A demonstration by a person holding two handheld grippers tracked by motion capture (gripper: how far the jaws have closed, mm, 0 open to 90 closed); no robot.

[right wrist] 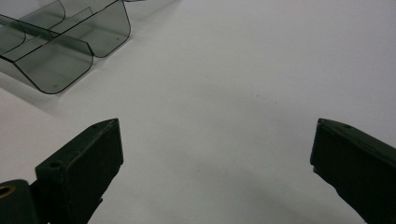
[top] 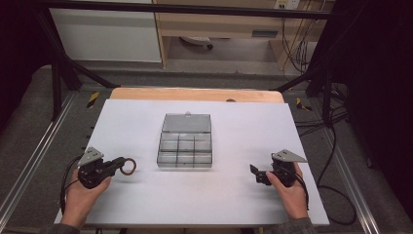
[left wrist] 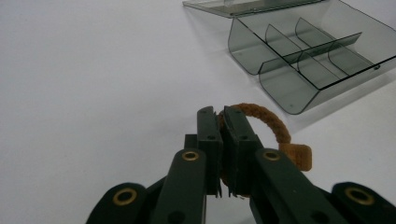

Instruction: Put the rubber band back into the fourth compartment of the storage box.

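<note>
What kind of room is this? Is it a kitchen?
Probably not a kitchen, more likely a lab or workshop for recording tasks. A black metal frame surrounds the white table, loose cables run across the floor, and each hand holds a hand-held gripper.

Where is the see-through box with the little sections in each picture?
High view: the clear divided box sits mid-table, lid open behind it.
Left gripper view: upper right, beyond the brown hair tie pinched in the left tool.
Right gripper view: top left corner.
Shared landmark: the white tabletop.
</note>
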